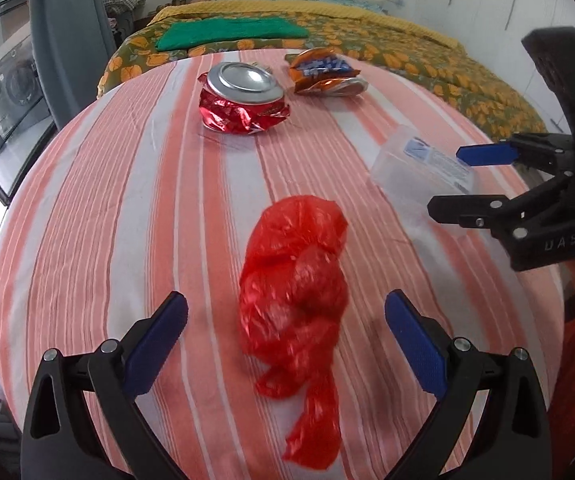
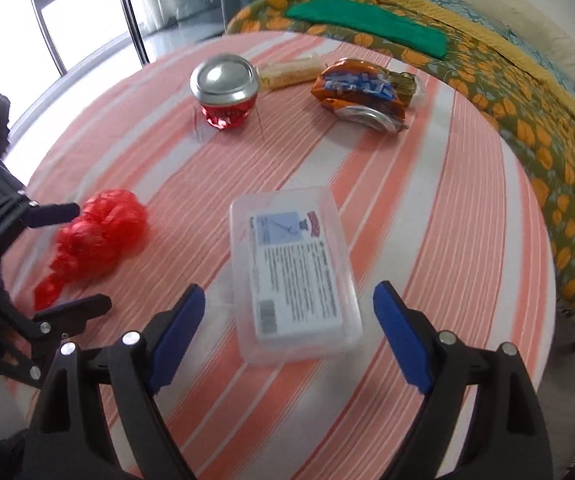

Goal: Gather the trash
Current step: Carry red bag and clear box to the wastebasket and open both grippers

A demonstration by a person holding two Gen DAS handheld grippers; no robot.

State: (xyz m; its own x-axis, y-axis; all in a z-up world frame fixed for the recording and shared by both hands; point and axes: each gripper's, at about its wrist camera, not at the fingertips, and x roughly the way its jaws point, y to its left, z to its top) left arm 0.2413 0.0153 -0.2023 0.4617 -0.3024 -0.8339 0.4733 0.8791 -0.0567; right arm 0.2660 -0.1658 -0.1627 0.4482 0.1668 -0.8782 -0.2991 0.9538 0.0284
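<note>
Right wrist view – clear plastic box (image 2: 293,276) lies lid-shut, holding a printed card – both grippers' jaws spread, gripping nothing

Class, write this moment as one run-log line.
left gripper: open, red bag between fingers | right gripper: open over clear box | crushed cans: untouched

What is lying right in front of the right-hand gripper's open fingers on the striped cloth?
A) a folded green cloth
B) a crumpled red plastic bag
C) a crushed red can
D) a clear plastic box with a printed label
D: in the right wrist view the clear plastic box lies flat on the striped cloth just ahead of the right gripper, whose fingers stand apart and clear of it.
</note>
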